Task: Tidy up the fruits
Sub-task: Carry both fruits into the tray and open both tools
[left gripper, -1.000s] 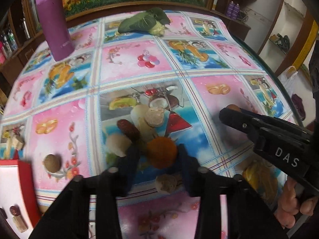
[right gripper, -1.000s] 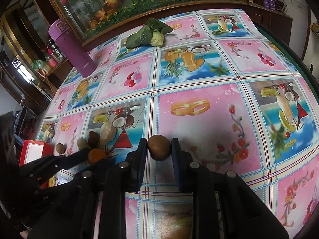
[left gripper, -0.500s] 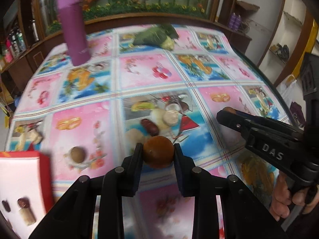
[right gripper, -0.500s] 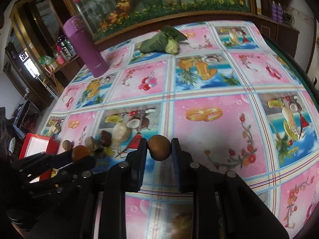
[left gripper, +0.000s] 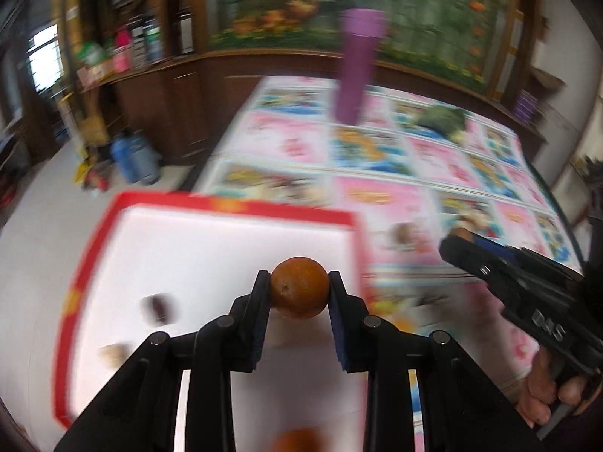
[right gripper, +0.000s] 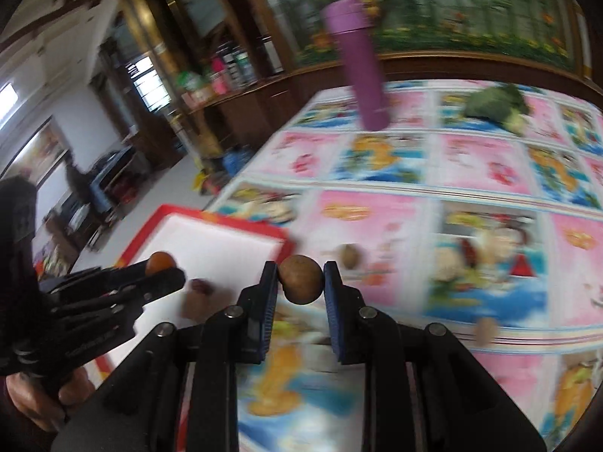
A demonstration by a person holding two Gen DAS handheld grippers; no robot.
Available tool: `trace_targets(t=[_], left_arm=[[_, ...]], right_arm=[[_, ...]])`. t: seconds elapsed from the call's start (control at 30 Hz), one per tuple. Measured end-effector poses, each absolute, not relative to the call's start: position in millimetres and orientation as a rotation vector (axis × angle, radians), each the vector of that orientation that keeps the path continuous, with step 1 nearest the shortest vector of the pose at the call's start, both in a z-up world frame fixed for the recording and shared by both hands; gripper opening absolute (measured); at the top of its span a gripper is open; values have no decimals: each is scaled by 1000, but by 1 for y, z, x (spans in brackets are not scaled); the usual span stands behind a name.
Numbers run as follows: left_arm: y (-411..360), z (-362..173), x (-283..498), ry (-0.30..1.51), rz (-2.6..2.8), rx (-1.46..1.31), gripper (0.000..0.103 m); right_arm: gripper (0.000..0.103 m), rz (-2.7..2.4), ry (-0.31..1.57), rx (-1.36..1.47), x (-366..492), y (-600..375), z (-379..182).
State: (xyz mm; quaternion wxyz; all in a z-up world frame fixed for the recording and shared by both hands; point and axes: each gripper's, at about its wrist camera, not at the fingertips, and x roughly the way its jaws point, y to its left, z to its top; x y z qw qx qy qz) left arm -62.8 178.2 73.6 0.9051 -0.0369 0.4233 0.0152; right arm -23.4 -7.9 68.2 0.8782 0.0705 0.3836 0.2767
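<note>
Left gripper point(left gripper: 299, 289) jaws tight on orange point(left gripper: 299, 287); right gripper point(right gripper: 300, 279) on brown fruit point(right gripper: 300, 279)

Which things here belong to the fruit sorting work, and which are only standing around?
Belong: orange fruit in left gripper, brown fruit in right gripper, red tray, loose nut.
Standing around: purple bottle, leafy vegetable.

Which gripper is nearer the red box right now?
Left. The left gripper holds the orange fruit over the red box; the right gripper, holding the brown fruit, sits beside the box's corner.
</note>
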Motion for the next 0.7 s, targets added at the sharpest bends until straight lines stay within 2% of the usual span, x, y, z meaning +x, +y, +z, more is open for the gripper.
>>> trace_targets(t=[0.2, 0.7], left_arm=[[242, 60, -87, 894, 139, -133, 29], [242, 34, -109, 944, 120, -77, 29]], right_arm=[[27, 726, 850, 51, -44, 75, 59], [27, 730, 964, -83, -62, 103, 26]])
